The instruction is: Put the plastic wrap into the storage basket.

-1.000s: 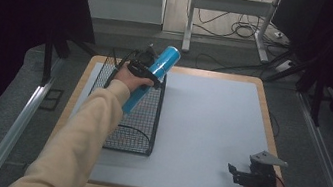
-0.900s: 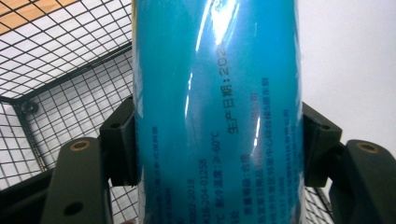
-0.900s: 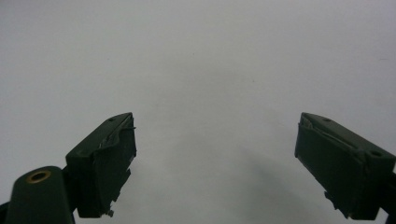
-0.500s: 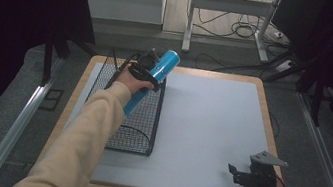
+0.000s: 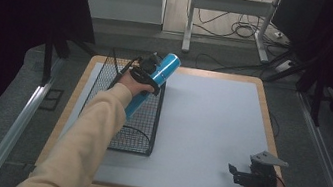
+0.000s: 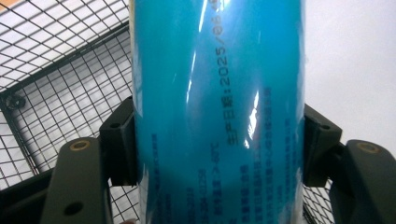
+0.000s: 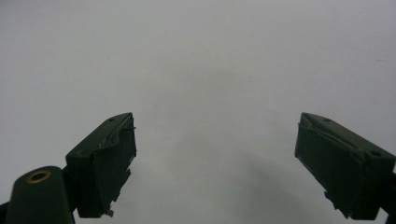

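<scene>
The left gripper (image 5: 149,75) is clamped on the blue tube (image 5: 153,85) above the wire basket (image 5: 139,140) at ten o'clock — lowering and release remain — while the right gripper (image 5: 242,176) rests at five o'clock, jaws apart.

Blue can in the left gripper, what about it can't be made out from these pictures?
- Both ends of the blue can: cut off by the top and bottom edges of the left gripper view.
- Small print low on it: blurred in that view, with glare over it.
- Its lower end in the high view: hidden behind the sleeve, so whether it touches the wire basket is unclear.

Blue can (image 6: 217,112) cut off top & bottom; small print blurred.
</scene>
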Action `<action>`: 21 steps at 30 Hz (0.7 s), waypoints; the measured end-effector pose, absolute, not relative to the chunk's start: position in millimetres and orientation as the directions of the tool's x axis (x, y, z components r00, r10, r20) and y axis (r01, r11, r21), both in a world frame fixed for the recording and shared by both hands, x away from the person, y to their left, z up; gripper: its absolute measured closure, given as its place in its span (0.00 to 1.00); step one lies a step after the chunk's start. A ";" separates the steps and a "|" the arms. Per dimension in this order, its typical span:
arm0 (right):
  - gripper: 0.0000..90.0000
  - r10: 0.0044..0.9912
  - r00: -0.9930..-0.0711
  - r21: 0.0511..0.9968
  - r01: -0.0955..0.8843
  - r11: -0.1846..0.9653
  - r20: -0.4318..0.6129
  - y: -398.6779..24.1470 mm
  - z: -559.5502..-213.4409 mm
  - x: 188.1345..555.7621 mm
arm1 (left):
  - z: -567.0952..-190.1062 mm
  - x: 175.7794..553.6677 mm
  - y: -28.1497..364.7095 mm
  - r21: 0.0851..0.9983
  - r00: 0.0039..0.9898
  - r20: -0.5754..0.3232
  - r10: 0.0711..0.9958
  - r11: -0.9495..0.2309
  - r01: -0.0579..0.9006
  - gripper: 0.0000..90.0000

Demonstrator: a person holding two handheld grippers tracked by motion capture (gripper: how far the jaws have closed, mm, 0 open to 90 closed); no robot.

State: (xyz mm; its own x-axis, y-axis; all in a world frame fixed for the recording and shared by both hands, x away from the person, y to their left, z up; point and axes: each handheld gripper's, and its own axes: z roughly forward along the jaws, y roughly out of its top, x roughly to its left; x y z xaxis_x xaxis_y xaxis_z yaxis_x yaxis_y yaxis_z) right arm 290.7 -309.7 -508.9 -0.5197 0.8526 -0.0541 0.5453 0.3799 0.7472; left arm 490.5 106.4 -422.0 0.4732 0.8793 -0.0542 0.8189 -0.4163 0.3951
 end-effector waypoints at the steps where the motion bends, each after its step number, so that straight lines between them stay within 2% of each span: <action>1: 0.14 0.852 -0.521 0.748 0.546 0.378 -0.051 -309.6 -508.6 290.4 | -423.5 490.6 106.1 0.390 0.472 -0.048 0.880 -0.419 0.820 0.35; 5: 0.14 0.852 -0.524 0.760 0.551 0.345 -0.007 -309.7 -505.3 289.2 | -429.7 491.7 106.1 0.366 0.473 -0.028 0.881 -0.431 0.825 0.35; 12: 0.14 0.848 -0.529 0.755 0.552 0.354 -0.011 -308.5 -506.9 289.8 | -440.4 494.4 102.9 0.322 0.463 -0.014 0.886 -0.435 0.841 0.35; 21: 0.14 0.846 -0.532 0.754 0.550 0.359 -0.015 -308.7 -507.2 290.0 | -440.5 496.1 102.8 0.316 0.469 -0.001 0.883 -0.445 0.838 0.35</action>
State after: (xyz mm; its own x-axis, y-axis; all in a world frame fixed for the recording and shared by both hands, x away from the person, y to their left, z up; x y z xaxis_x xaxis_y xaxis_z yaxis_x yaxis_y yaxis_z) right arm 290.0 -308.7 -507.2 -0.5324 0.8464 -0.0146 0.5499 0.3590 0.7541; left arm 496.1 102.8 -440.5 0.4692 0.8831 -0.0005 0.8379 -0.4450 0.3160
